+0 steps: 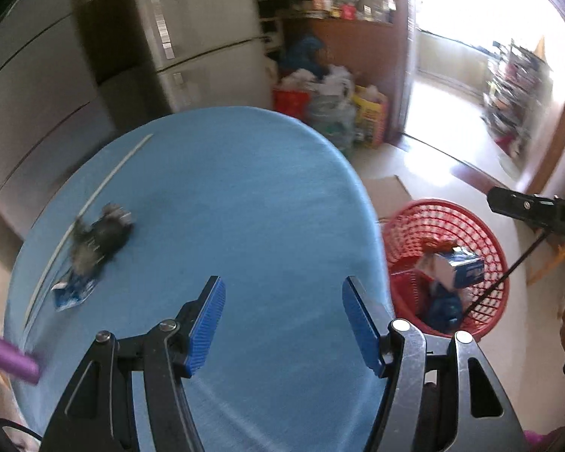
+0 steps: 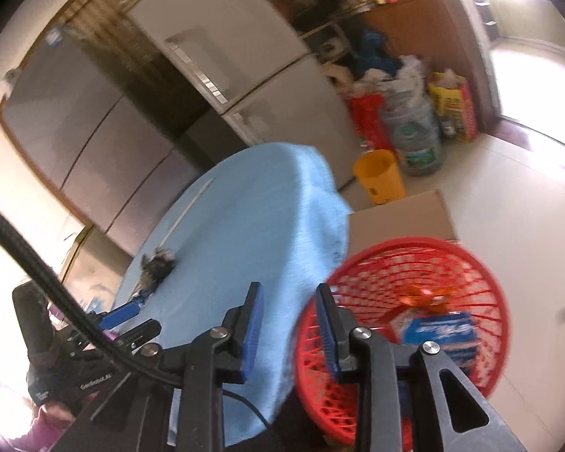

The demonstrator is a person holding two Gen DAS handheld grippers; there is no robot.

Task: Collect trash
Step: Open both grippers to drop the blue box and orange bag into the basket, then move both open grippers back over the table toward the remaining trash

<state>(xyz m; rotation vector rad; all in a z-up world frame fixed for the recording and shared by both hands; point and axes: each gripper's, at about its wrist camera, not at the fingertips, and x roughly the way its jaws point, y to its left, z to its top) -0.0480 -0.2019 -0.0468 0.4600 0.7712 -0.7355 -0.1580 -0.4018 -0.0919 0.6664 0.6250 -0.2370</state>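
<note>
A round table under a blue cloth (image 1: 252,203) holds a dark crumpled piece of trash (image 1: 101,233), a blue-and-white wrapper (image 1: 73,292) and a thin white stick (image 1: 98,188) near its left side. My left gripper (image 1: 282,297) hovers over the table's near part, open and empty. On the floor to the right stands a red mesh basket (image 1: 433,203) holding a blue-and-white carton (image 1: 461,269). My right gripper (image 2: 290,301) hangs between the table edge and the basket (image 2: 414,243), its blue pads slightly apart with nothing between them. The carton (image 2: 440,331) and an orange wrapper (image 2: 425,297) lie inside.
Two grey fridges (image 1: 192,37) stand behind the table. A flat cardboard sheet (image 2: 399,214), a yellow bucket (image 2: 380,177), a large water jug (image 2: 418,139) and bags of clutter (image 1: 331,94) sit on the floor beyond. A bright doorway (image 1: 463,56) opens at the right.
</note>
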